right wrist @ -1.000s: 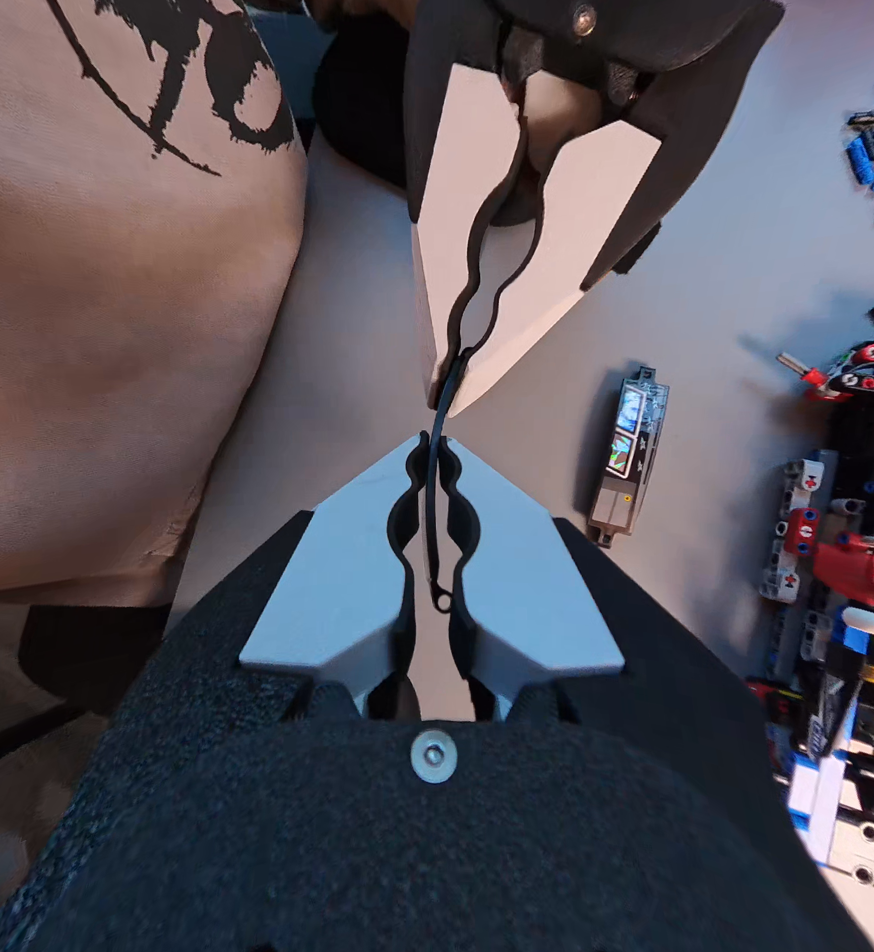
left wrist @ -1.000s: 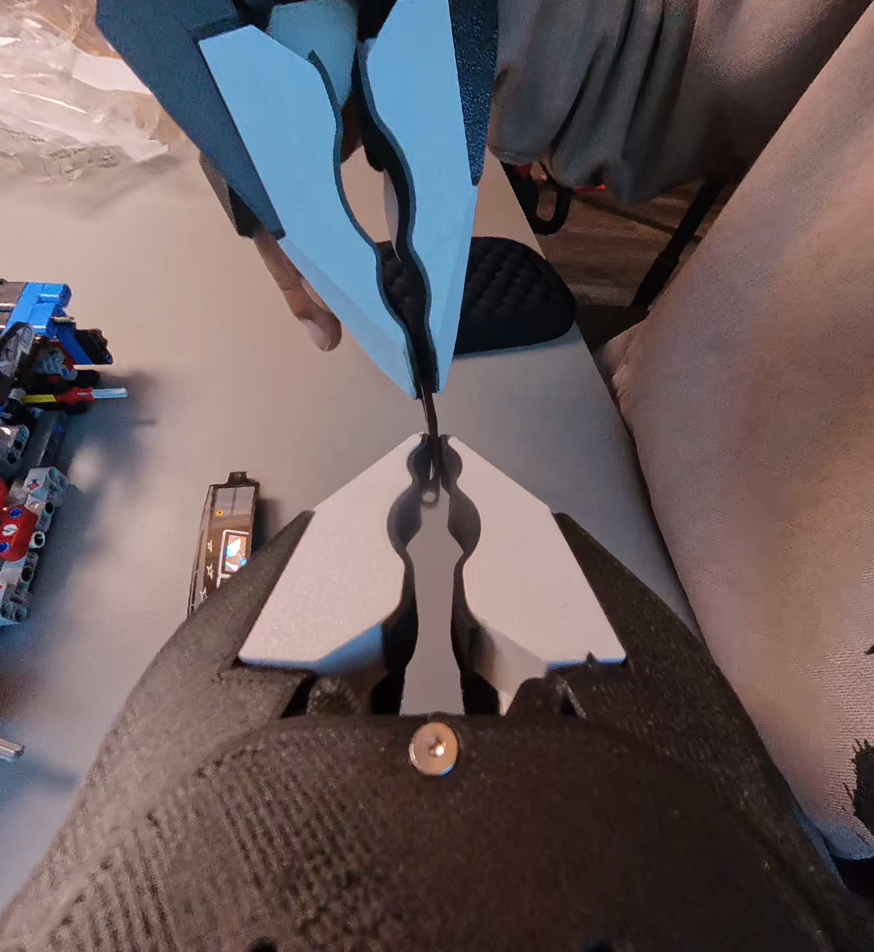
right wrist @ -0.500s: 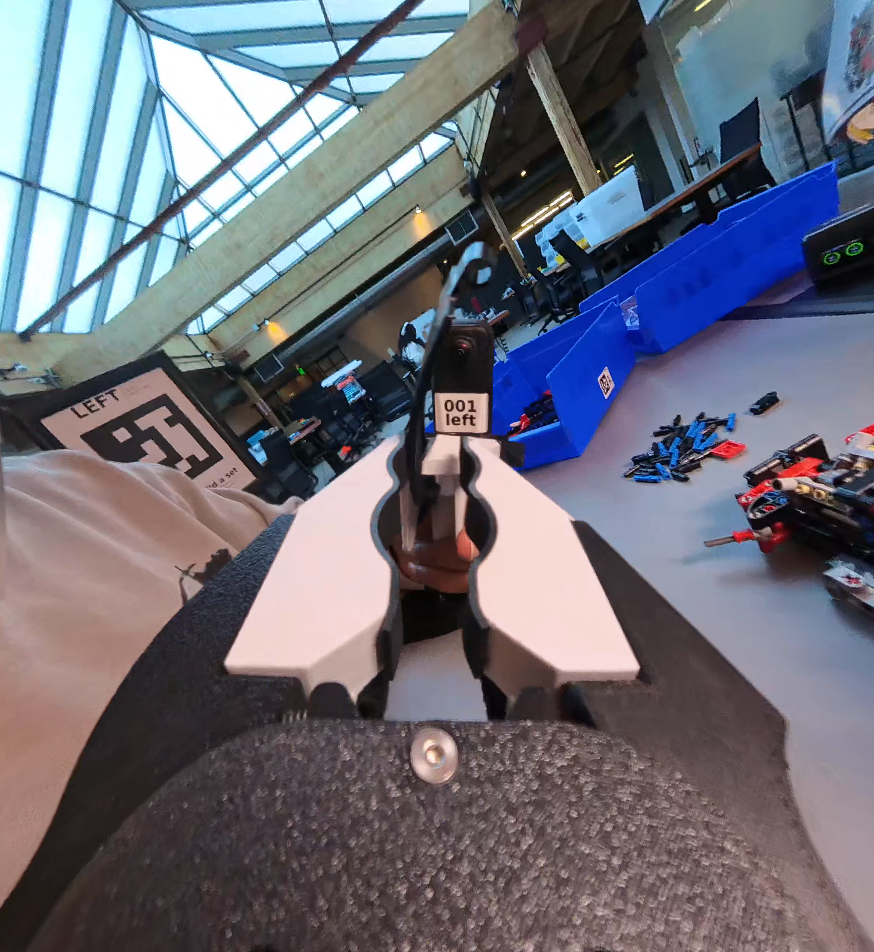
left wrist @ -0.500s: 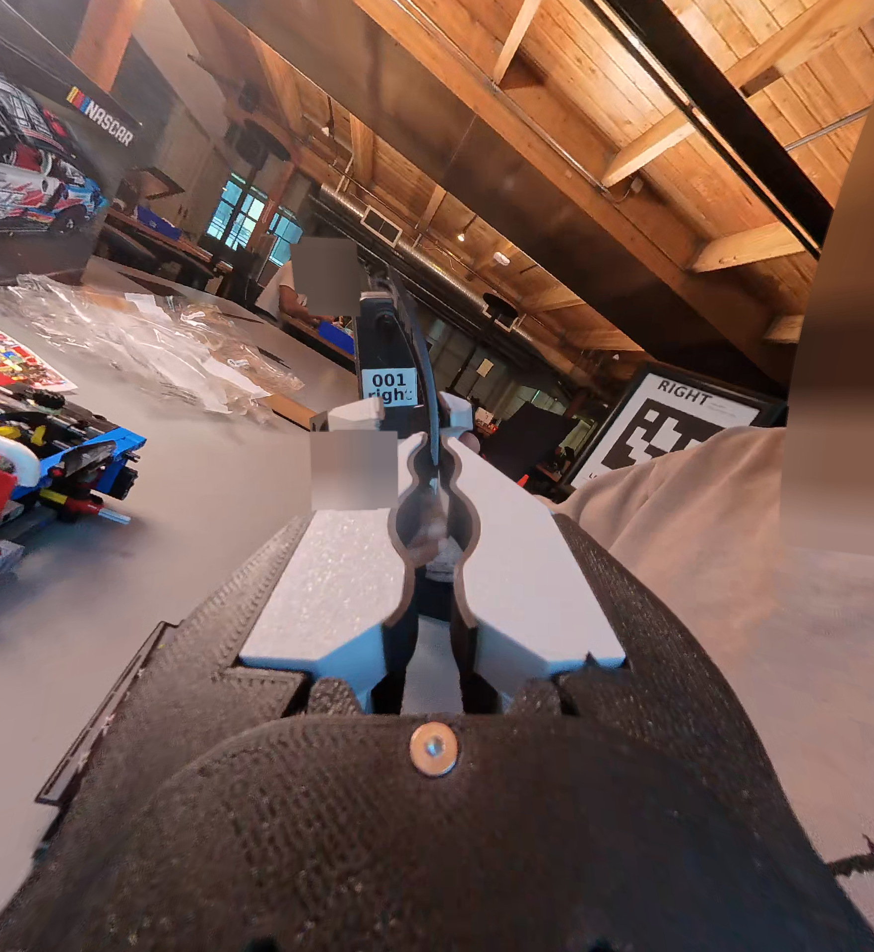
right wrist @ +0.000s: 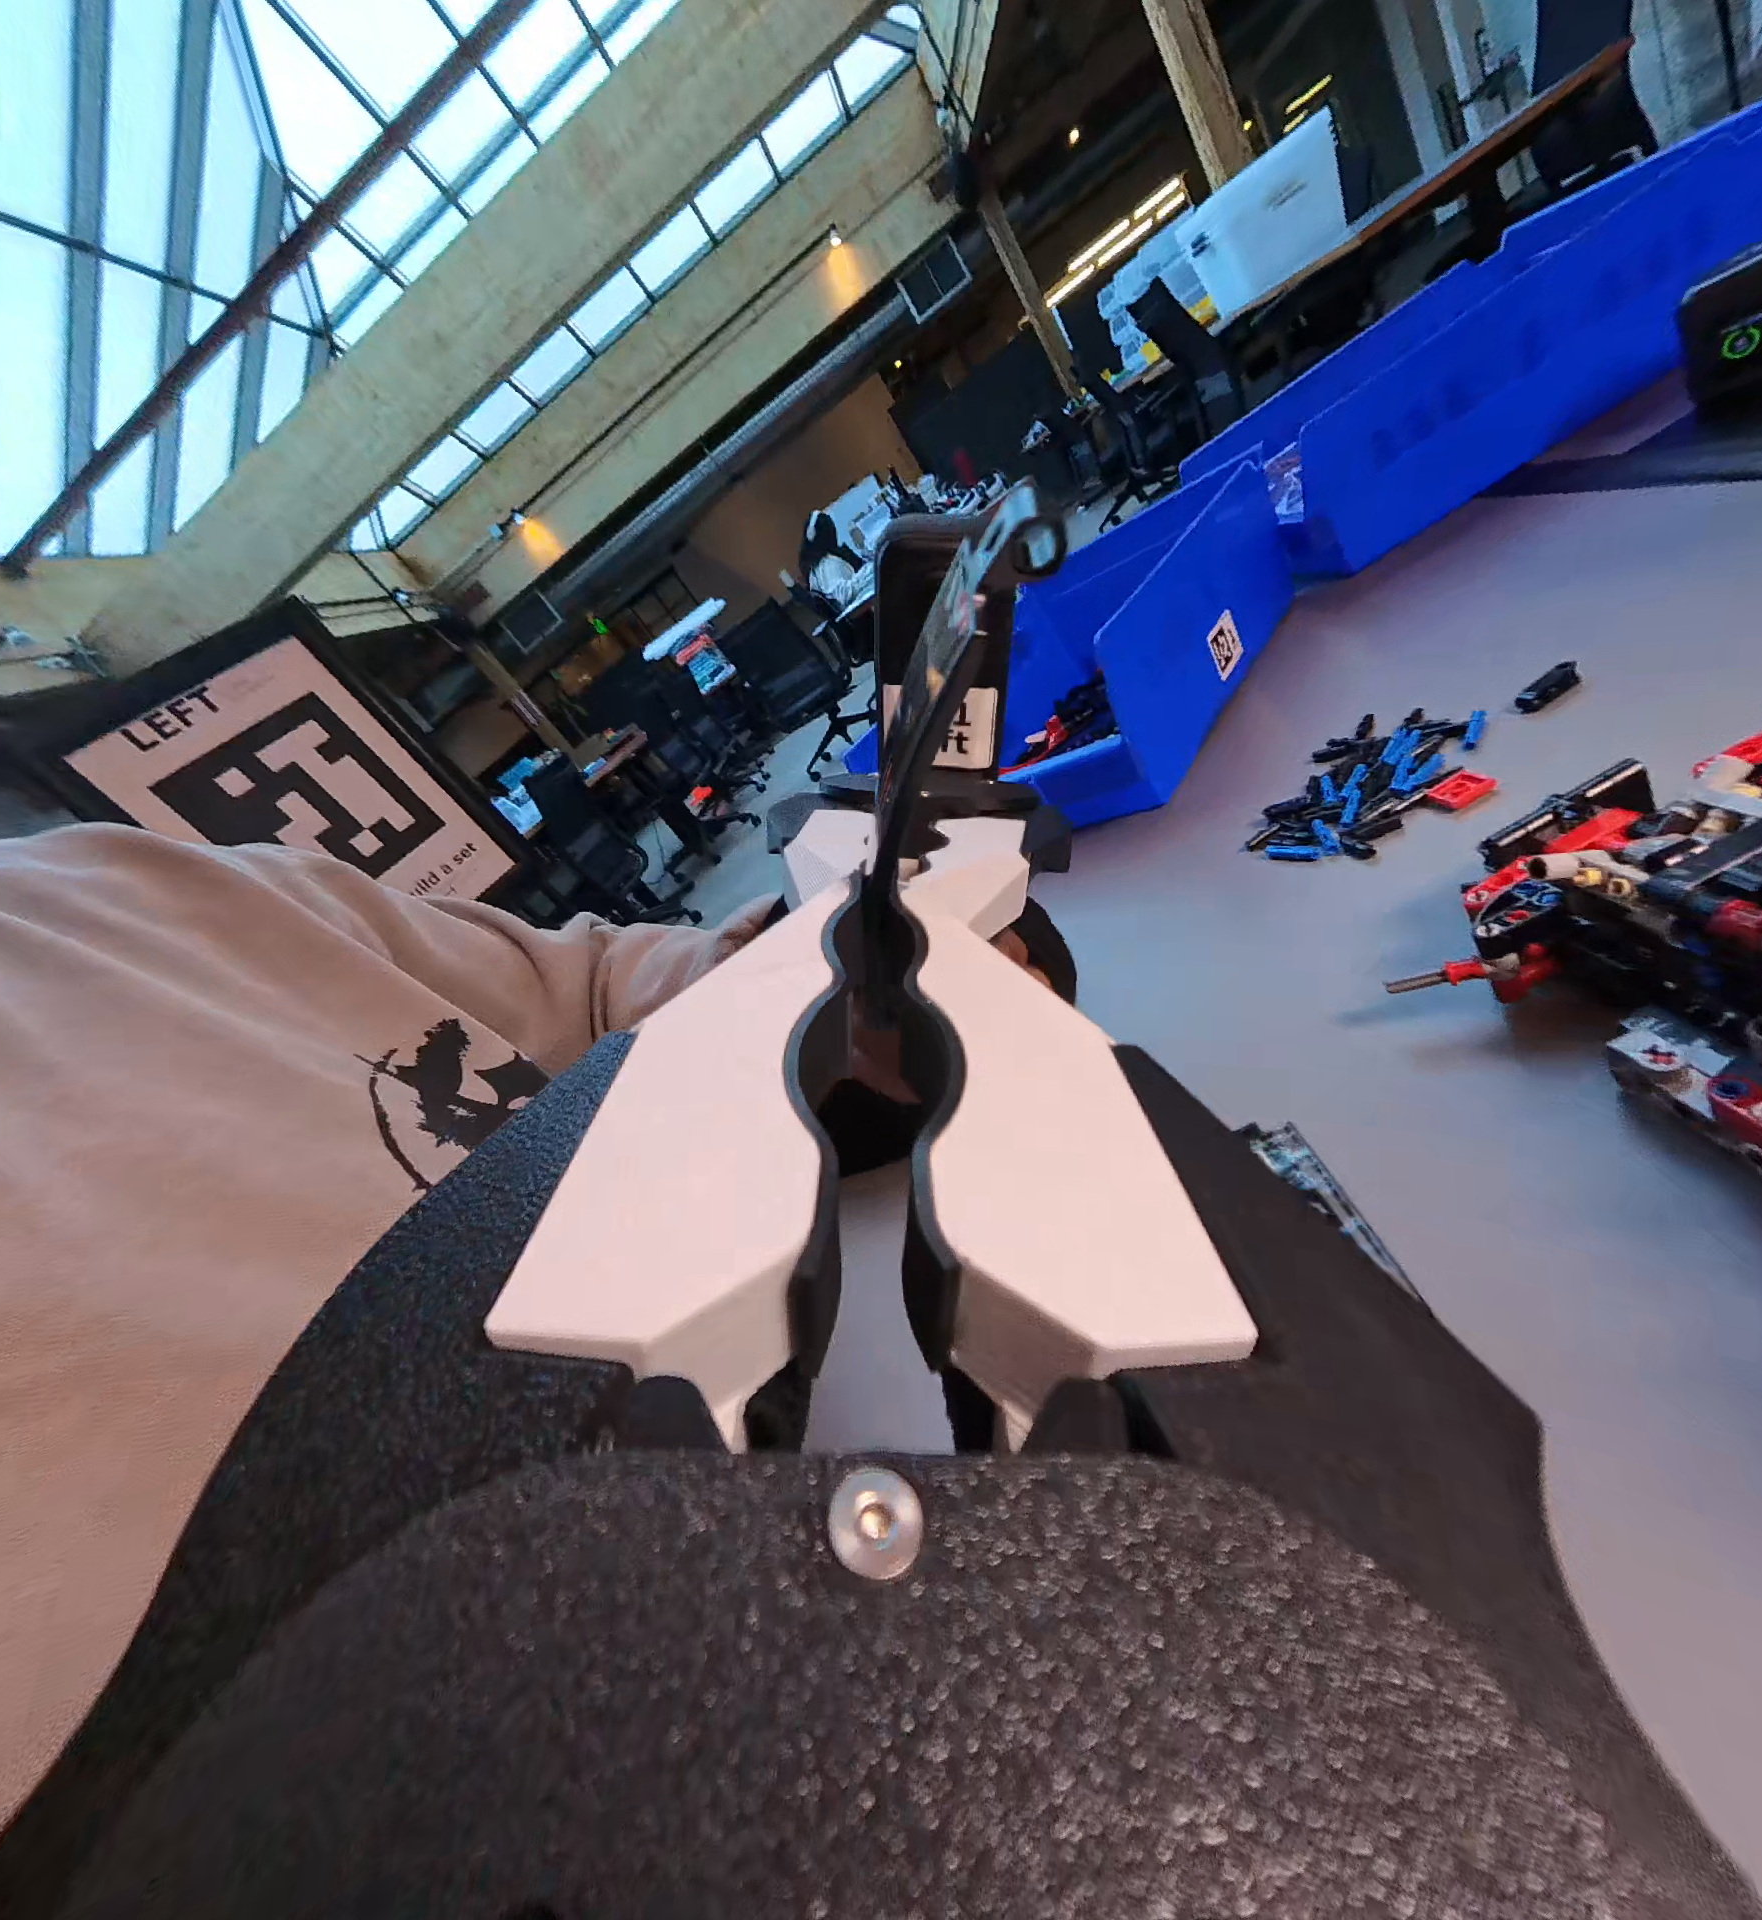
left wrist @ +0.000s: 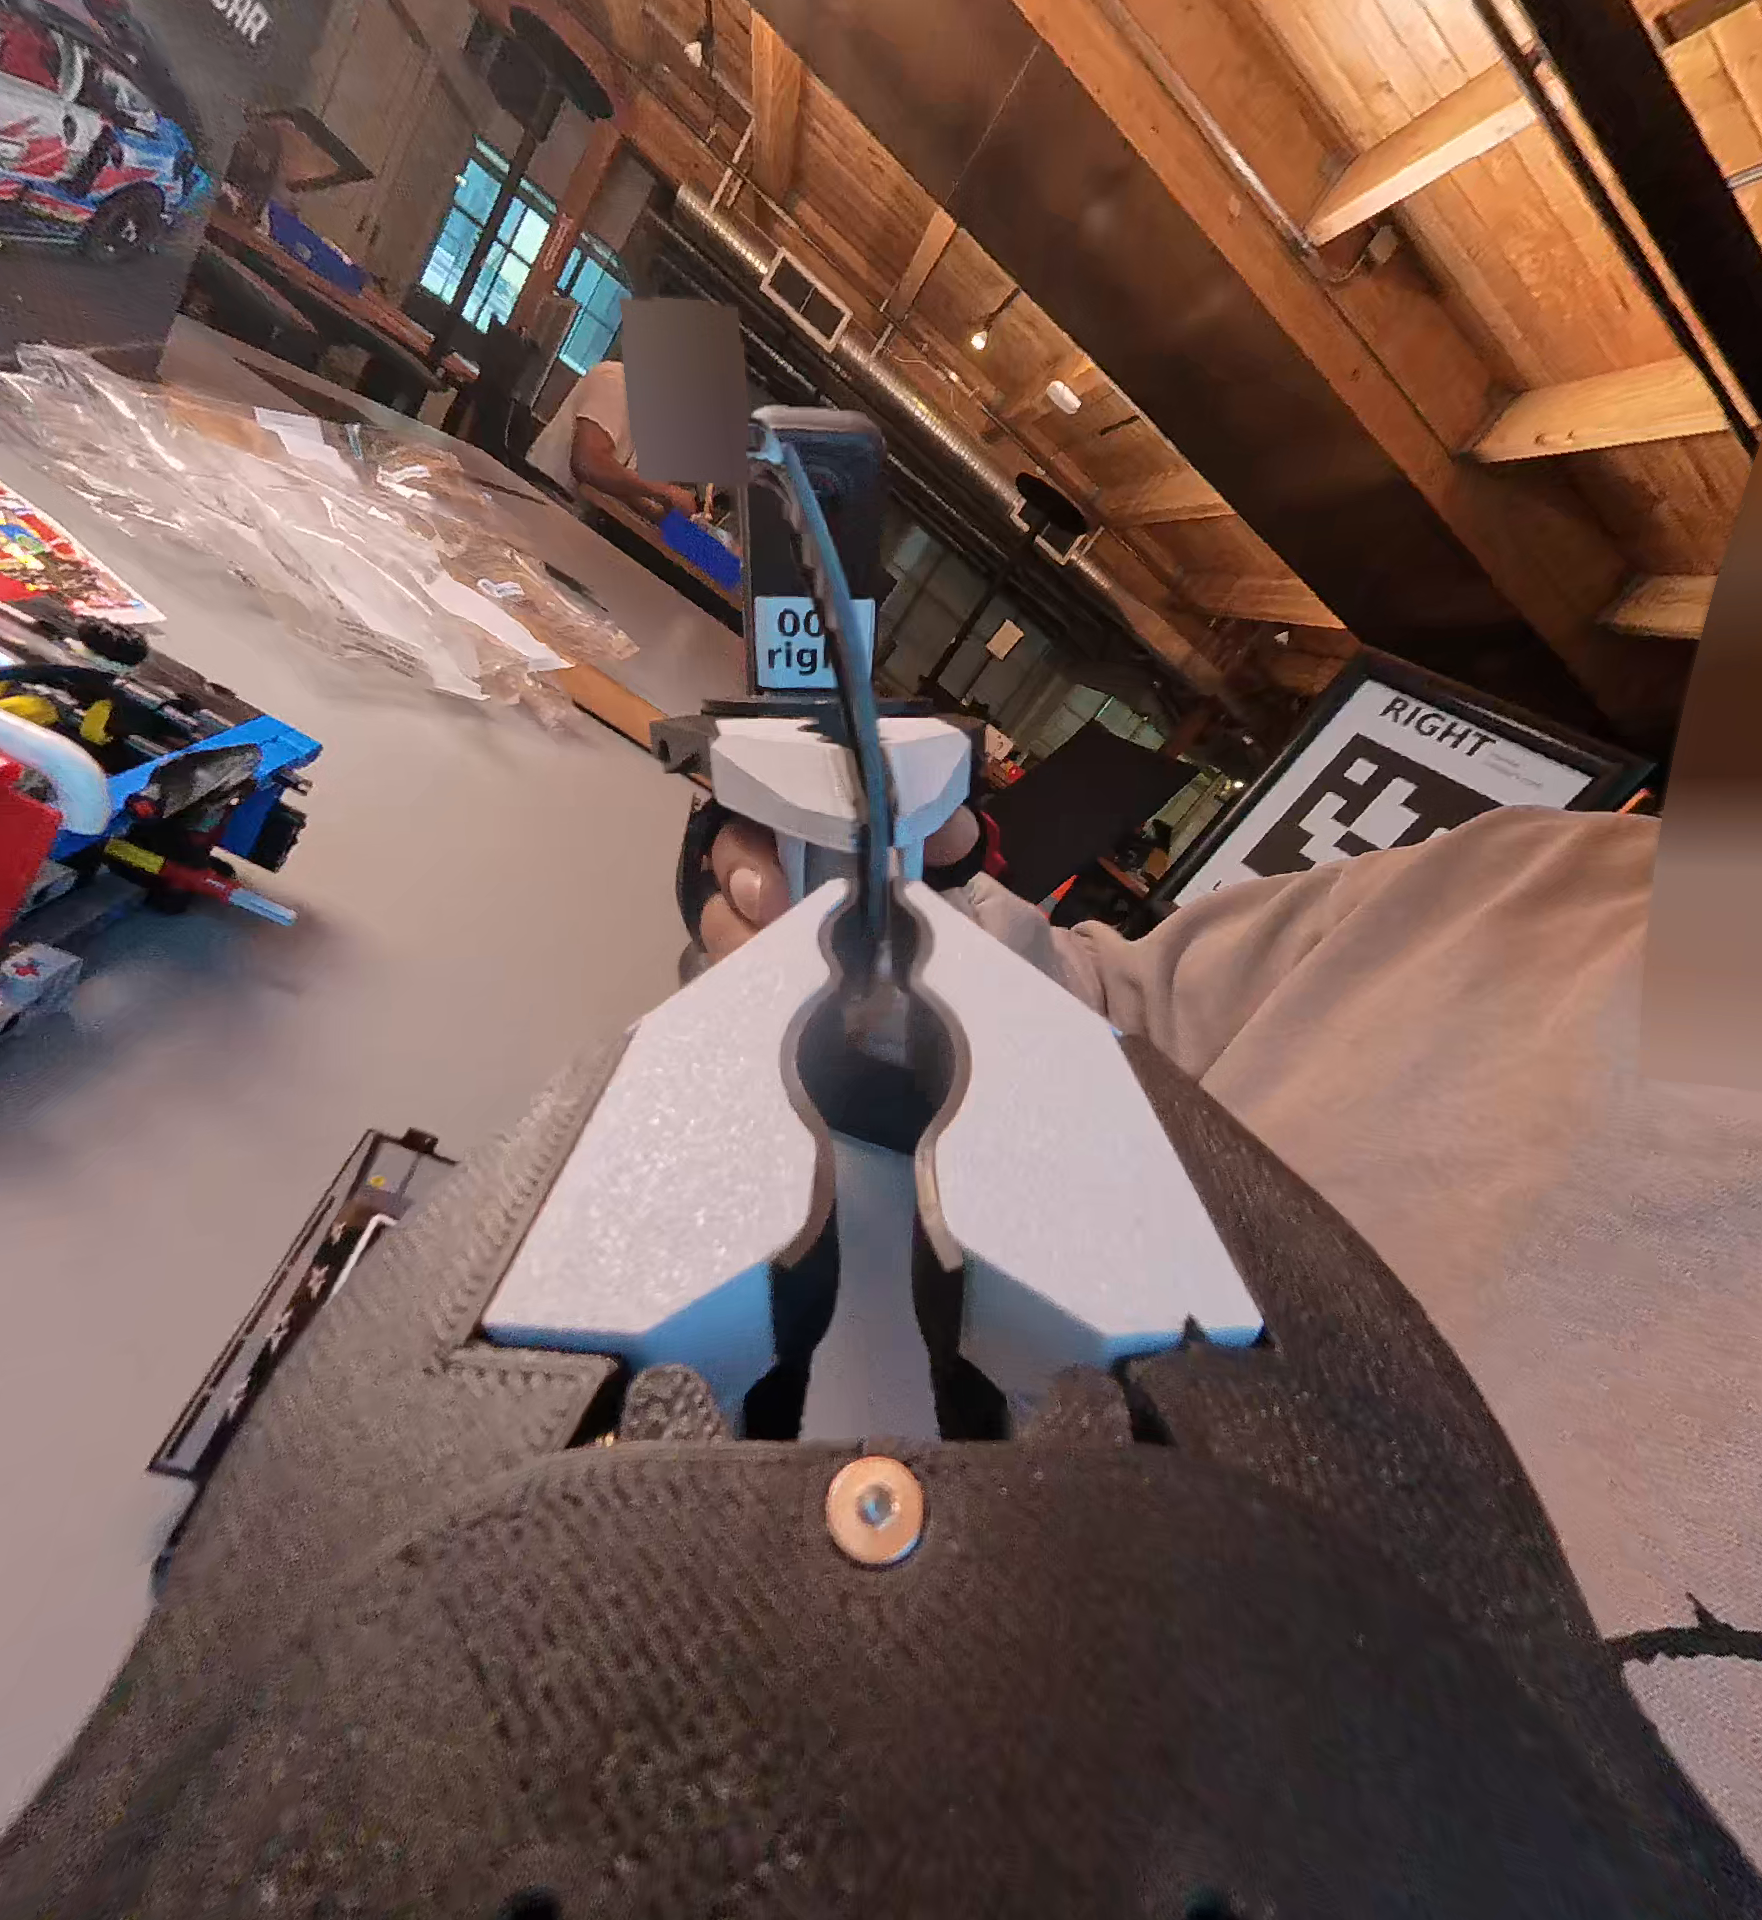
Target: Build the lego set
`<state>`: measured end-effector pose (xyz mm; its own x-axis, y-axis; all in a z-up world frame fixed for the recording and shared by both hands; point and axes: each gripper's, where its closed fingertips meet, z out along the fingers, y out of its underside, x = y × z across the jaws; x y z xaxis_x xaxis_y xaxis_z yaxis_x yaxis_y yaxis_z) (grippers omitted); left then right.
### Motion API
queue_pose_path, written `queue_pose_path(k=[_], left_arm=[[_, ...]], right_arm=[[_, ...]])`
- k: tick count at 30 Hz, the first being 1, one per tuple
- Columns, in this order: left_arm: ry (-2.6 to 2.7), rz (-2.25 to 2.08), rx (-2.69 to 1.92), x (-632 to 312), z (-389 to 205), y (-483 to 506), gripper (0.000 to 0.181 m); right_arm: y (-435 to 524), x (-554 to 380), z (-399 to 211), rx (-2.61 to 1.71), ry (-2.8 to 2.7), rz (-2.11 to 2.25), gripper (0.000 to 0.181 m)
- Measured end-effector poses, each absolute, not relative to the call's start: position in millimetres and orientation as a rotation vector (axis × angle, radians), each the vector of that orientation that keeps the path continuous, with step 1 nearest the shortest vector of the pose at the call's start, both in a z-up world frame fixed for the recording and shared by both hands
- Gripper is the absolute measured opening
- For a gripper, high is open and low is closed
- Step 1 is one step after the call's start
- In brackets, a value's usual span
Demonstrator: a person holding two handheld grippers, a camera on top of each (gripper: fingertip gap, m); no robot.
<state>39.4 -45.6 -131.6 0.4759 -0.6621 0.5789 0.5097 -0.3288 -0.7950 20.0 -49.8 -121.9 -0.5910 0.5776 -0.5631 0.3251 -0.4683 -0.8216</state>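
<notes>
My left gripper (left wrist: 872, 906) and my right gripper (right wrist: 877, 896) face each other tip to tip above the table's near edge. Both are shut on one thin curved black lego strip (left wrist: 835, 582). The strip rises from the pinched tips, and its free end carries a small ring in the right wrist view (right wrist: 960, 623). The right gripper shows in the left wrist view (left wrist: 835, 784), and the left gripper in the right wrist view (right wrist: 918, 862). The partly built red, blue and black lego car (left wrist: 35, 810) stands on the grey table (left wrist: 420, 935), also seen in the right wrist view (right wrist: 1687, 935).
A flat black stickered panel (left wrist: 337, 1236) lies on the table beside the grippers (right wrist: 1303, 1164). A pile of blue and black pins (right wrist: 1376, 769) and blue bins (right wrist: 1199, 623) lie farther off. Clear plastic bags (left wrist: 285, 520) lie at the back. The person's beige shirt (left wrist: 1428, 1039) is close. Left and right tips are no more than a few centimetres apart.
Both grippers have swung up from pointing down at the table to roughly level, still shut on the black strip. The strip now stands upward between them.
</notes>
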Motion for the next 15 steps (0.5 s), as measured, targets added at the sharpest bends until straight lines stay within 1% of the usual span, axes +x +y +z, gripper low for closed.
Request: queue_pose_path(k=[3,9,10,11,12,14,15], left_arm=[[0.201,-1.118,-1.568,39.7,-136.5,-46.2,0.0],[0.191,-1.065,-1.549,39.5,-135.2,-44.7,0.0],[0.2,-1.048,-1.562,41.0,-137.6,-44.4,0.009],[0.204,-1.039,-1.571,42.4,-138.9,-43.7,0.003],[0.207,-1.043,-1.564,43.3,-137.5,-43.9,0.0],[0.202,-1.064,-1.546,44.5,-134.2,-44.5,0.0],[0.198,-1.071,-1.538,45.7,-133.6,-44.4,0.0]], right_arm=[[-50.5,20.6,-125.0,-1.339,-1.508,2.211,0.0],[-49.2,18.9,-123.1,-1.35,-1.489,2.216,0.0],[-48.7,18.0,-123.2,-1.351,-1.478,2.217,0.0],[-50.5,18.6,-123.4,-1.34,-1.488,2.221,0.0],[-51.1,18.6,-122.5,-1.328,-1.481,2.221,0.0],[-52.8,19.0,-118.9,-1.282,-1.463,2.214,0.0],[-56.1,18.3,-120.2,-1.265,-1.476,2.189,0.005]])
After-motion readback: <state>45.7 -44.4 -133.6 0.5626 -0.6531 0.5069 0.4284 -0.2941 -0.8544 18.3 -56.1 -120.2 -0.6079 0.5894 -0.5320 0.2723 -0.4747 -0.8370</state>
